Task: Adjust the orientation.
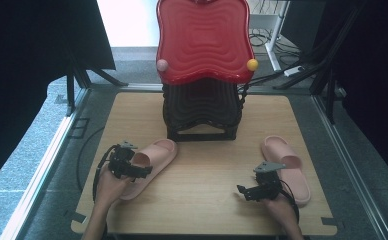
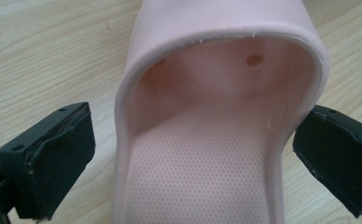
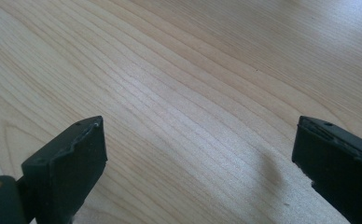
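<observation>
Your left gripper (image 1: 130,167) sits at seven o'clock on the wooden table (image 1: 207,165), jaws spread wide and straddling the left pink slipper (image 2: 216,140) at the mouth of its strap, one pad on each side and neither yet touching. Before you squeeze, centre the strap wall between the pads so the soft foam doesn't fold or slide out. Your right gripper (image 1: 258,191), at five o'clock, is also wide open over bare wood, holding nothing; keep it low and still. Just beyond it, the right pink slipper (image 1: 287,167) lies at four o'clock. Farther off, at twelve o'clock, stands the stack of black stools (image 1: 202,110) with a red stool (image 1: 203,40) on top.
</observation>
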